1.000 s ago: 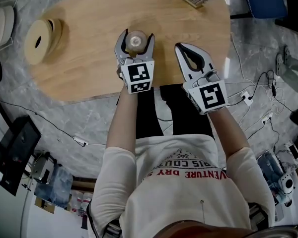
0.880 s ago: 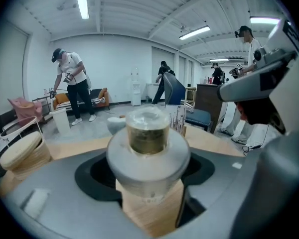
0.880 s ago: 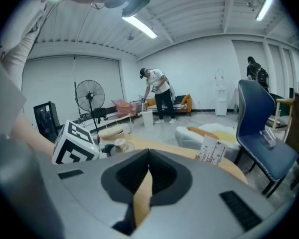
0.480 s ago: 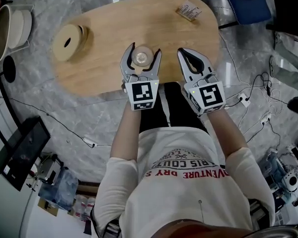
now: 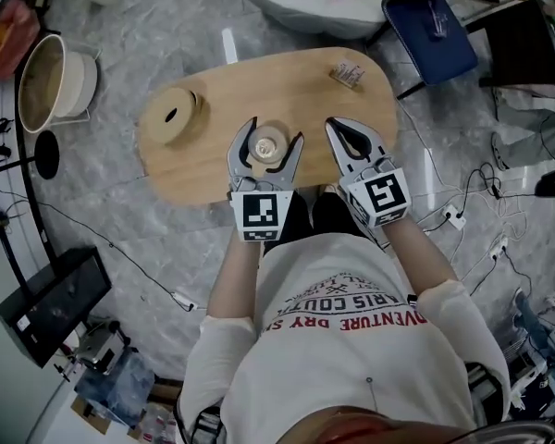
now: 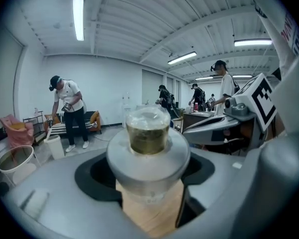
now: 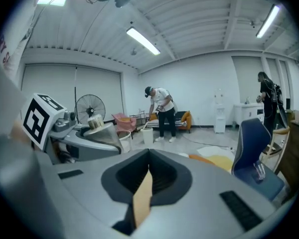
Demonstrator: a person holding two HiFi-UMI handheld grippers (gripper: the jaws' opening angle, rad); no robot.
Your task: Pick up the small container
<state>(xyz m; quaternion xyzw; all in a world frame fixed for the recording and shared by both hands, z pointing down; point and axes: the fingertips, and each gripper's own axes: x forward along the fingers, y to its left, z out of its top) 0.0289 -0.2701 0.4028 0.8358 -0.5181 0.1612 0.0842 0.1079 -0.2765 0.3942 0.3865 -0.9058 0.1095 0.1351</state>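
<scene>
The small container (image 5: 266,143), a clear-lidded jar with a wide grey collar and yellowish contents, sits between the jaws of my left gripper (image 5: 272,133). The gripper is shut on it and holds it above the oval wooden table (image 5: 203,165). In the left gripper view the container (image 6: 148,133) fills the gap between the two grey jaws, with the wood showing below it. My right gripper (image 5: 340,126) hovers just to the right at about the same height, shut and holding nothing. In the right gripper view only a thin strip of wood shows between the closed jaws of my right gripper (image 7: 148,156).
A pale wooden ring (image 5: 171,116) lies on the table's left part and a small packet (image 5: 348,74) at its far right end. A bucket (image 5: 51,81), a blue chair (image 5: 435,35), a black box (image 5: 51,303) and cables stand on the floor around. People stand farther off in the room.
The table has shrunk and dropped away in the head view while both grippers kept their size. The left gripper has risen with the container in it; the right rose alongside.
</scene>
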